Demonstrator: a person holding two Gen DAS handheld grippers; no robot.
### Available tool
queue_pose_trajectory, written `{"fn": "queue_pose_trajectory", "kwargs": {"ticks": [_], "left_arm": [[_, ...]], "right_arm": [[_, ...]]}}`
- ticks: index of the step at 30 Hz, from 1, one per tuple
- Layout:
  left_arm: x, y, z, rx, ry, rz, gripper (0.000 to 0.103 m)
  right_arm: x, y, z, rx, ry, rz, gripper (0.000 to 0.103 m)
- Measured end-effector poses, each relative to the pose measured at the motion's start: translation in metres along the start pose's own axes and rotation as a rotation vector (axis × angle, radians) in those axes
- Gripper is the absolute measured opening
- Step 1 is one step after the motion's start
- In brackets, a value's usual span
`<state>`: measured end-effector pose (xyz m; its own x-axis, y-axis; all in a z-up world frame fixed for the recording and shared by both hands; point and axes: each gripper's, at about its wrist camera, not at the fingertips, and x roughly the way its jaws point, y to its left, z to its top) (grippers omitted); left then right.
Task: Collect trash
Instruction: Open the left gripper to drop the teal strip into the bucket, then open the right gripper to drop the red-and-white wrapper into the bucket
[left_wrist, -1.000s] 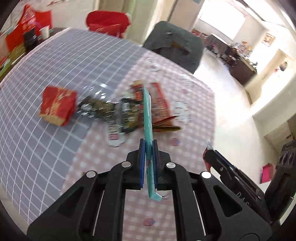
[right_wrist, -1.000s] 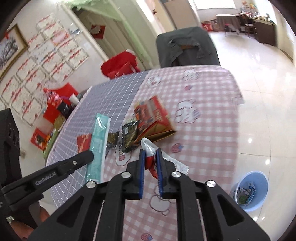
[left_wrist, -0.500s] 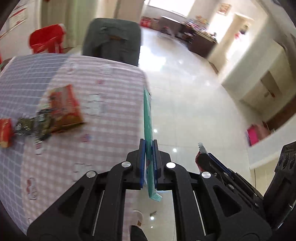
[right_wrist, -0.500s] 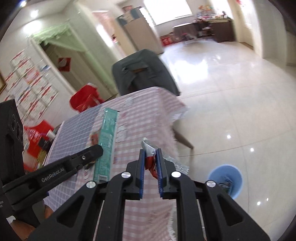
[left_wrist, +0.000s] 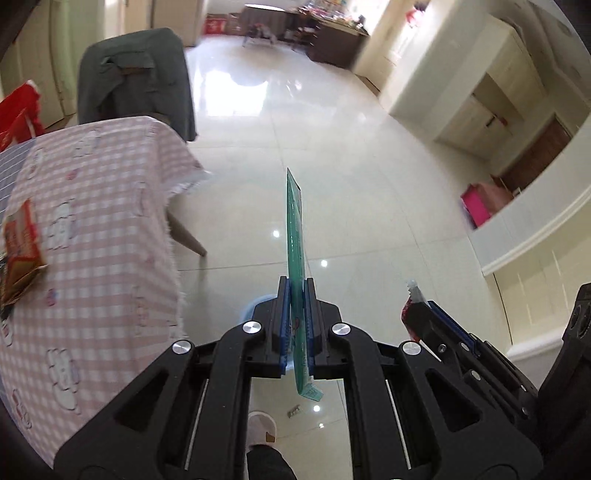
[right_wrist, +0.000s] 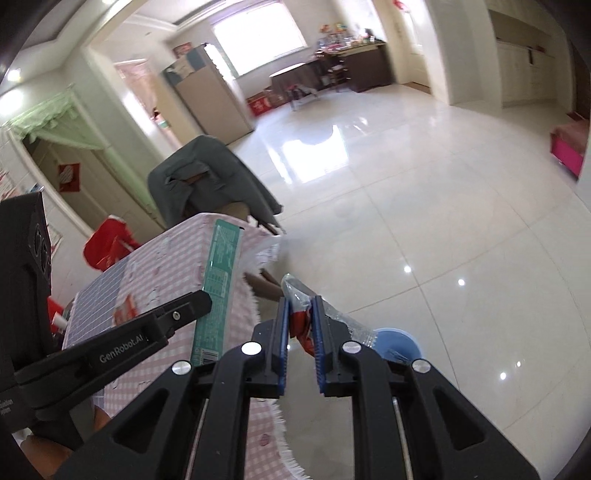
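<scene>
My left gripper (left_wrist: 296, 291) is shut on a long flat teal wrapper (left_wrist: 294, 236), held edge-on out over the tiled floor; the same teal wrapper (right_wrist: 218, 280) shows its printed face in the right wrist view. My right gripper (right_wrist: 300, 308) is shut on a crumpled red and clear plastic wrapper (right_wrist: 301, 325), also seen as a red scrap (left_wrist: 410, 308) at the right of the left wrist view. A blue bin (right_wrist: 397, 343) with trash inside stands on the floor just below and right of my right fingers. In the left wrist view the bin (left_wrist: 255, 306) is mostly hidden behind my gripper.
The pink checked table (left_wrist: 96, 229) lies to the left with a red snack packet (left_wrist: 20, 243) on it. A chair draped in grey cloth (left_wrist: 136, 81) stands at its far end. A person's slippered foot (left_wrist: 262, 432) is on the floor below. A small scrap (left_wrist: 294, 410) lies on the tiles.
Both grippers have swung right, off the table and out over the floor, each keeping its wrapper. The table and its litter slid to the left; the blue bin now sits close under my right gripper.
</scene>
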<state>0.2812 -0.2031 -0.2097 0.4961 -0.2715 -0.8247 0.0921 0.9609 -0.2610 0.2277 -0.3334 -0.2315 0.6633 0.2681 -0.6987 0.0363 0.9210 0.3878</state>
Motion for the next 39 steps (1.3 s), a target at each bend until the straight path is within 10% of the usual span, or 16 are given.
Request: {"fn": "queue_pose_trajectory", "kwargs": {"ticks": [17, 22, 39], "left_arm": [[0.061, -0.048, 0.013, 0.056, 0.14, -0.028, 0.01], [0.06, -0.047, 0.015, 0.05, 0.132, -0.039, 0.047], [0.052, -0.017, 0.016, 0.015, 0.148, 0.016, 0.048]], "right_arm": [[0.008, -0.051, 0.006, 0.086, 0.001, -0.05, 0.012], [0.01, -0.051, 0.007, 0.085, 0.009, -0.041, 0.012], [0.019, -0.041, 0.016, 0.043, 0.025, -0.005, 0.013]]}}
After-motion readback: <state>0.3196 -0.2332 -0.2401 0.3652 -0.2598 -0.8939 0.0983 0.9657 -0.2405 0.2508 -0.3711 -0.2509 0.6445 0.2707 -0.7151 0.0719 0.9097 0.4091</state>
